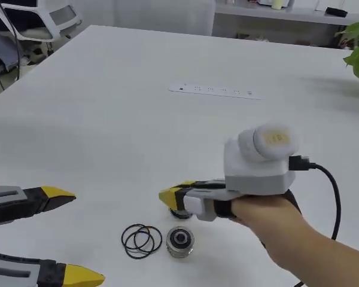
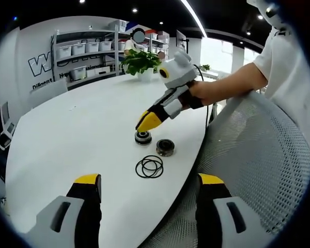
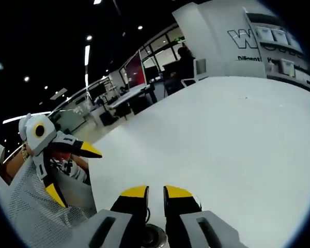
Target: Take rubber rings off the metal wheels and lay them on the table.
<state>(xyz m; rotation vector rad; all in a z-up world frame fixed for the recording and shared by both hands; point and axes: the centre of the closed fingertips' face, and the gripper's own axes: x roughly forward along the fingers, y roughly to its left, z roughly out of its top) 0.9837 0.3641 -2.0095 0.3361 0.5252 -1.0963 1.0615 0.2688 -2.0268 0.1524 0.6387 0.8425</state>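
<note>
- Your right gripper (image 3: 155, 194): jaws drawn nearly together, tips down over one metal wheel (image 2: 142, 137); no pinched ring could be confirmed.
- Your left gripper (image 2: 149, 180): jaws wide, empty, well apart from the work.
- Second wheel (image 1: 180, 240) beside loose rubber rings (image 1: 142, 240) on the table (image 1: 137, 119): both wheels flat, axis upright.
- Risk: you braced nothing, so a pull could have dragged or tipped the wheel.

Rings (image 1: 142, 240) on table (image 1: 107, 131), wheel (image 1: 180, 241) just right, second wheel (image 1: 179, 213) behind, under right tool (image 1: 167, 196)
</note>
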